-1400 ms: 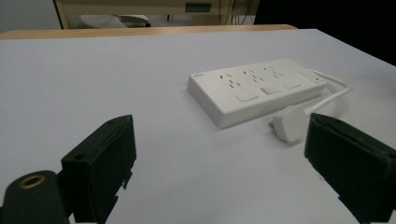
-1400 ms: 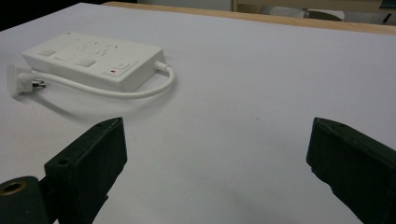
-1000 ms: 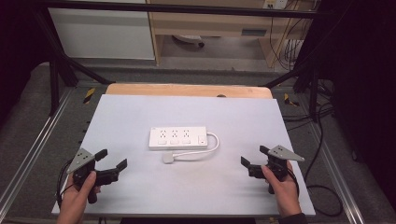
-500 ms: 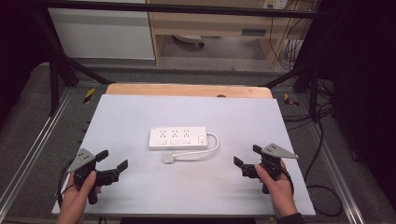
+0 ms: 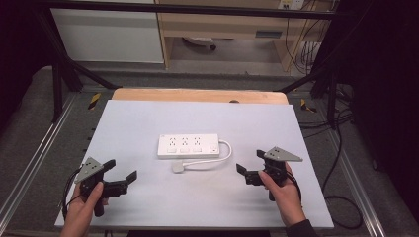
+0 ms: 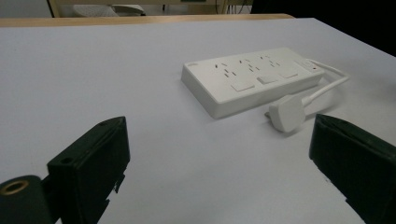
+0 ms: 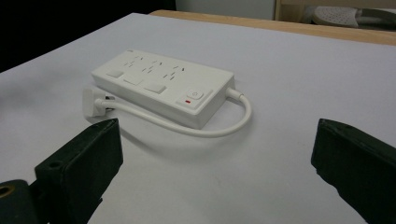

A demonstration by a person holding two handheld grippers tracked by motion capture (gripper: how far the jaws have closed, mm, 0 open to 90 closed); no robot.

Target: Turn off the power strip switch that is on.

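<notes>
The white worktop [image 5: 148, 118] carries a white power strip [image 5: 188, 146] near its middle, lying flat. Its short cable [image 5: 225, 152] curves around to the plug [image 5: 179, 168], which lies just in front of the strip. The left tool [image 5: 121, 172] is at the near left, its jaws wide apart and holding nothing. The right tool [image 5: 251, 161] is at the near right, also spread apart and empty.
</notes>
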